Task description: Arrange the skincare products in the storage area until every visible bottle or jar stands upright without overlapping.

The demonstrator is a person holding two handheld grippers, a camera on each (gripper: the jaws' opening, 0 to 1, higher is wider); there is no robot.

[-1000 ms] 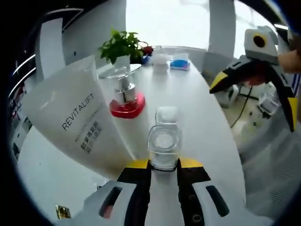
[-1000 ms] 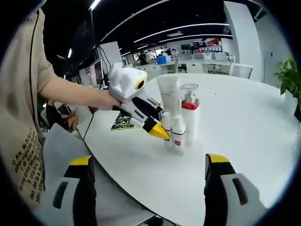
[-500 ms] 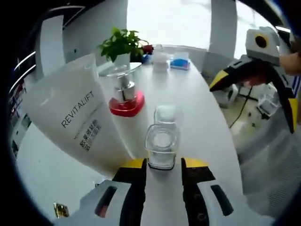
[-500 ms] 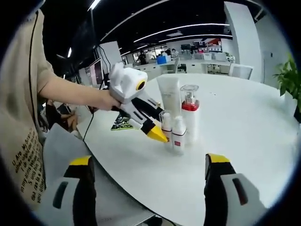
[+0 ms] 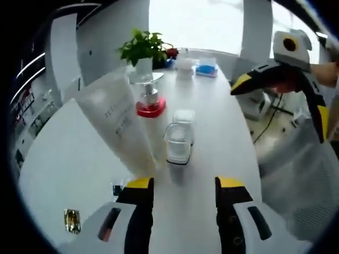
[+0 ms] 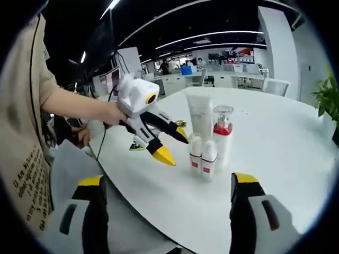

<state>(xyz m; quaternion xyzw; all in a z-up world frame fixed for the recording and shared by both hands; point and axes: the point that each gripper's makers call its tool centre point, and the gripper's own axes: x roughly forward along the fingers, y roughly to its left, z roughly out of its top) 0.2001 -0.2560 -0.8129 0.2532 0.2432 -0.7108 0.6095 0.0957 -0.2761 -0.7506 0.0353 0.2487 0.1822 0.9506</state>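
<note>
Four skincare items stand upright, clustered on the white bench [image 6: 296, 137]: tube [image 6: 200, 114], pump bottle [image 6: 223, 133], two small bottles [image 6: 204, 157]. Left claw [image 5: 180, 185] wide open, empty, just near of them; right claw [image 6: 167, 188] likewise. Withdraw straight without brushing them.

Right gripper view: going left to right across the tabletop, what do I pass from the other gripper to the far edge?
Left gripper → small bottle with the clear cap → small white bottle → tall pump bottle with the red collar → potted plant. The white tube stands behind the small bottles, so I leave it unplaced.
</note>
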